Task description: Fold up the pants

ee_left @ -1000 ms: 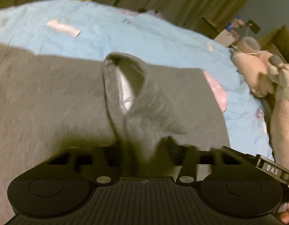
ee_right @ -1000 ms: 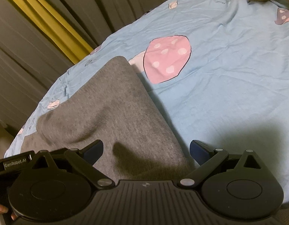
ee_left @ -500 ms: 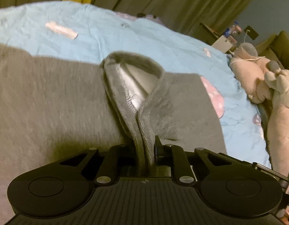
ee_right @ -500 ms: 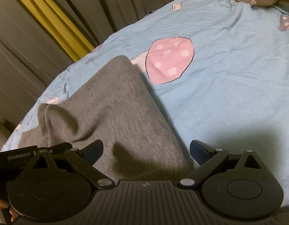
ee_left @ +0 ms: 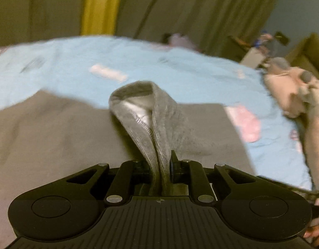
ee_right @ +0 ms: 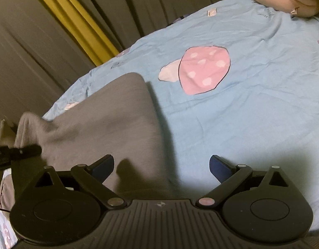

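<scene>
L tongs (ee_left: 161,166) pressed tight on a raised fold of the grey knit cotton pants (ee_left: 55,137), pocket lining showing w/in the loop. Pants lie flat on the light-blue mushroom-print bedsheet (ee_right: 252,112). R tongs (ee_right: 161,166) spread wide, pinching nothing, hovering over the pants' edge (ee_right: 109,124): L finger above cloth, R finger above sheet.

no legible text, labels or numbers

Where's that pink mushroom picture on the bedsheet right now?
In the right wrist view the pink mushroom print lies on the blue sheet, up and right of the grey pants, apart from their edge.
</scene>
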{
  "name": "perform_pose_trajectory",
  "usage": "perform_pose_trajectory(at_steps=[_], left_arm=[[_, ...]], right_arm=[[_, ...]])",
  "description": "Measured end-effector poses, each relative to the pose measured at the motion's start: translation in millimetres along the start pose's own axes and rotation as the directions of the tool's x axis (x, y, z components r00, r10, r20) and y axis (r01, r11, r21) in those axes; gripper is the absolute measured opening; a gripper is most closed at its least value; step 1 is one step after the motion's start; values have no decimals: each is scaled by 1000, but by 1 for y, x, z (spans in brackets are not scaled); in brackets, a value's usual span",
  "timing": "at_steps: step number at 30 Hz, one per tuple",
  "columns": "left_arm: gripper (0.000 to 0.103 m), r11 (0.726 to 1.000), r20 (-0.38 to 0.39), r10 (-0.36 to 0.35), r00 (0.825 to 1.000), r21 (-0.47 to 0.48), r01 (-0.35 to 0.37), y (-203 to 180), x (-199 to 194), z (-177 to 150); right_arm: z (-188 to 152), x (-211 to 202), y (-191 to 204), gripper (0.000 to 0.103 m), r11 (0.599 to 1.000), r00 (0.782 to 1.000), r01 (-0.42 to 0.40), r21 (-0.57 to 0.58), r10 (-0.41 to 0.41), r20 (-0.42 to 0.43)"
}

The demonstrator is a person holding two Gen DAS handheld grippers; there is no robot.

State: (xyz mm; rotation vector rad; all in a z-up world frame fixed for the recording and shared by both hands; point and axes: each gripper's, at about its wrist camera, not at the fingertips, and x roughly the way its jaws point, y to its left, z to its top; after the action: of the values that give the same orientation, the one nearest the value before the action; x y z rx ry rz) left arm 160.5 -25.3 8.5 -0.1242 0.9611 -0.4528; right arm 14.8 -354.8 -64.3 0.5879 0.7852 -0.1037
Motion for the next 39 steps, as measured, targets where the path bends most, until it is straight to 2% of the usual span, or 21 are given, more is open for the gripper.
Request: perform_pose_trajectory(at_steps=[4,6,7,10,11,12,15,17,19,21,22,23,25,27,29,32,34,35,37,38,39], left_arm=[[22,993,-63,15,998,-113,-23,35,14,-22],[40,986,-78,44,996,-157,-56,43,18,-29],[41,981,-83,61,995,-177,-75,46,18,-32],[51,974,-59,76,995,-210,-87,53,10,-29],[59,973,-40,89,995,-212,-95,53,3,-26],[65,974,-18,99,995,-204,-101,51,-3,-24],[72,983,61,111,992,-156,-100,42,-19,-13],[73,989,98,76,992,-133,-62,35,-22,-7],[68,993,116,19,993,-121,-5,31,-21,1],[51,993,104,-11,995,-116,23,25,-13,7],[47,993,102,1,995,-120,12,24,-11,6],[45,992,117,12,993,-128,3,21,-11,7],[45,991,160,-23,987,-125,44,18,-14,6],[45,992,196,-1,981,-123,26,16,-20,4],[50,991,252,48,966,-136,-14,17,-30,1],[50,987,305,114,946,-145,-72,19,-41,-2],[50,994,290,32,956,-111,1,18,-40,-2],[50,994,257,-29,966,-94,55,15,-34,-1],[54,993,192,-91,977,-56,104,10,-21,-1],[57,995,162,-87,983,-35,94,7,-10,-1],[58,999,129,-42,991,-18,45,8,6,1]], right_arm=[[-2,8,6,99,999,999,24,-35,-25,-31],[-4,10,11,99,998,998,34,-61,-37,-41],[-5,11,12,99,996,998,43,-74,-46,-43],[-7,14,16,99,993,996,64,-99,-69,-50],[-7,15,16,99,993,996,68,-99,-74,-52],[-7,16,16,99,993,996,70,-99,-75,-55],[-6,18,16,99,992,995,74,-104,-80,-56],[-6,20,18,99,990,995,79,-113,-86,-57],[-7,22,19,99,989,994,84,-122,-91,-56],[-6,23,19,99,988,994,86,-126,-94,-55],[-7,22,20,99,989,994,85,-125,-93,-55],[-6,22,19,99,989,994,83,-122,-91,-55],[-6,22,18,99,990,995,81,-117,-87,-55],[-6,23,19,99,990,995,79,-116,-86,-54],[-6,24,18,99,990,995,76,-117,-83,-54],[-5,24,17,99,991,996,72,-113,-78,-51],[-4,25,17,99,992,996,71,-109,-76,-48],[-4,26,17,99,991,996,71,-110,-77,-47],[-4,27,18,99,990,996,75,-117,-80,-45],[-4,27,19,99,990,996,78,-121,-83,-44],[-4,28,19,99,989,995,79,-122,-85,-43]])
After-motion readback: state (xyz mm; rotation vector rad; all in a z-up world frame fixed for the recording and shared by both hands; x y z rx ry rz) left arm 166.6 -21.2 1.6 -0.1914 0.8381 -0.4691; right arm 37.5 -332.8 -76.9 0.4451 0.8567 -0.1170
